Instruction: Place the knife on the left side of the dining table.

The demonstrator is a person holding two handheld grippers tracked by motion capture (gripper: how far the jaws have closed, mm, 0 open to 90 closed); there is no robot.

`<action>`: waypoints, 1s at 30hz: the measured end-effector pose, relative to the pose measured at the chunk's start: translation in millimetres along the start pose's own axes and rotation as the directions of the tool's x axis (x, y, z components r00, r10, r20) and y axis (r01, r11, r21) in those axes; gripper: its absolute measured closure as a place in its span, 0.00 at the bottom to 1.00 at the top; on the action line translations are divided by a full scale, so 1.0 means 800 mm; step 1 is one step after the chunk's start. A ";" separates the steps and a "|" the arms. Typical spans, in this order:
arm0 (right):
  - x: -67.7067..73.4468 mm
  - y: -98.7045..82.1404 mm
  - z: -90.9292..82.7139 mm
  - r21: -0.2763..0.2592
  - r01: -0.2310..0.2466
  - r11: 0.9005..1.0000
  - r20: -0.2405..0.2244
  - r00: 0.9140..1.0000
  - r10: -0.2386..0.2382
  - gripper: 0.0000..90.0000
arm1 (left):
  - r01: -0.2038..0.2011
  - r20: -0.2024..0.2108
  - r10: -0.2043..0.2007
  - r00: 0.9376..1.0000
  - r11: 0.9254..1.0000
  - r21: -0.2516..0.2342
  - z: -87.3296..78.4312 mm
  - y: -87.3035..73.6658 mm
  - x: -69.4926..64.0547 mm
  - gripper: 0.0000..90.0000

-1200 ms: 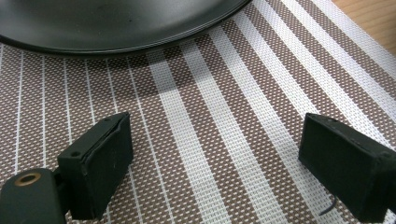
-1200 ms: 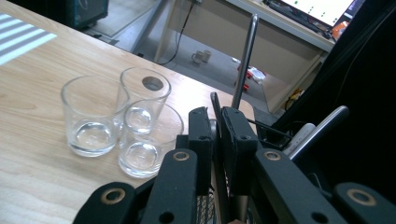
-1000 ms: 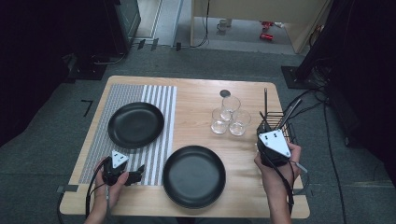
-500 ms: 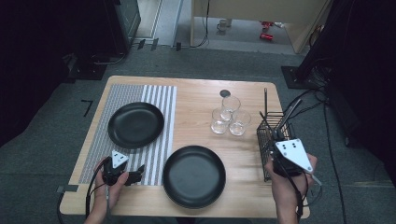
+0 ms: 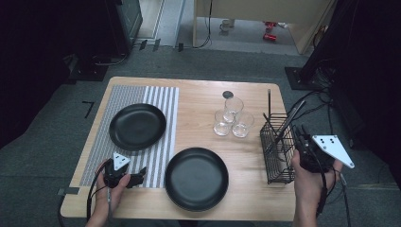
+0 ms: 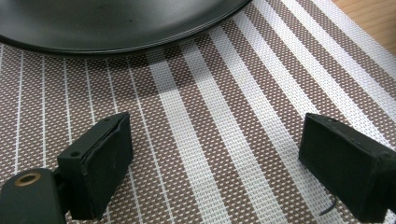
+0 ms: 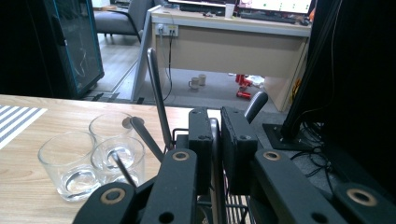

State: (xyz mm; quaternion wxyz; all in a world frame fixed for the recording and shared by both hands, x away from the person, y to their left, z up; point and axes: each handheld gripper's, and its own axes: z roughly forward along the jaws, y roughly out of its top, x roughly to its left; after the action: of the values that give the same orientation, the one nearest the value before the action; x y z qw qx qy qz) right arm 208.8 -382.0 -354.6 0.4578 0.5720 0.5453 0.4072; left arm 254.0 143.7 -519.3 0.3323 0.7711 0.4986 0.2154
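Observation:
My right gripper [image 5: 300,135] is at the table's right edge, beside a black wire rack [image 5: 279,158] that holds several utensils [image 5: 285,127]. In the right gripper view its jaws [image 7: 215,119] are nearly together, shut on a thin grey utensil seen edge-on. My left gripper [image 5: 135,177] rests low over the striped placemat [image 5: 161,101] at the front left. Its jaws [image 6: 215,140] are open with only the mat between them. A black plate [image 6: 116,23] lies on the mat just beyond them, the same plate [image 5: 137,126] as in the high view.
A second black plate [image 5: 196,177] sits at the front middle of the wooden table [image 5: 198,97]. Three clear glasses [image 5: 231,120] stand left of the rack, with a small dark disc [image 5: 228,94] behind them. A desk and cables lie beyond the table.
My right gripper has moved to the right, from over the rack to the table's right edge. The left gripper has stayed put.

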 end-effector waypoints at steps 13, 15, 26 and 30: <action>0.005 0.002 0.048 0.088 -0.004 0.996 -0.041 0.999 0.007 0.91 | 0.000 0.000 0.000 1.000 1.000 0.000 0.000 0.000 0.000 0.11; 0.008 -0.001 0.054 0.104 0.005 0.995 -0.047 0.999 0.000 0.89 | 0.000 0.000 0.000 1.000 1.000 0.000 0.000 0.000 0.000 0.11; 0.007 -0.007 0.061 0.200 0.044 0.979 -0.051 0.998 -0.034 0.87 | 0.000 0.000 0.000 1.000 1.000 0.000 0.000 0.000 0.000 0.11; 0.002 -0.012 0.059 0.237 0.049 0.970 -0.051 0.998 -0.038 0.88 | -0.001 0.000 0.001 1.000 1.000 0.000 0.000 0.000 0.000 0.11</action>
State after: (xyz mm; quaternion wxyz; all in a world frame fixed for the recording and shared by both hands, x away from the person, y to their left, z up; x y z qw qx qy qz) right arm 252.1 -384.4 -376.1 0.3819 0.6013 0.6131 0.3418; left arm 254.0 143.7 -519.3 0.3321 0.7713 0.4983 0.2154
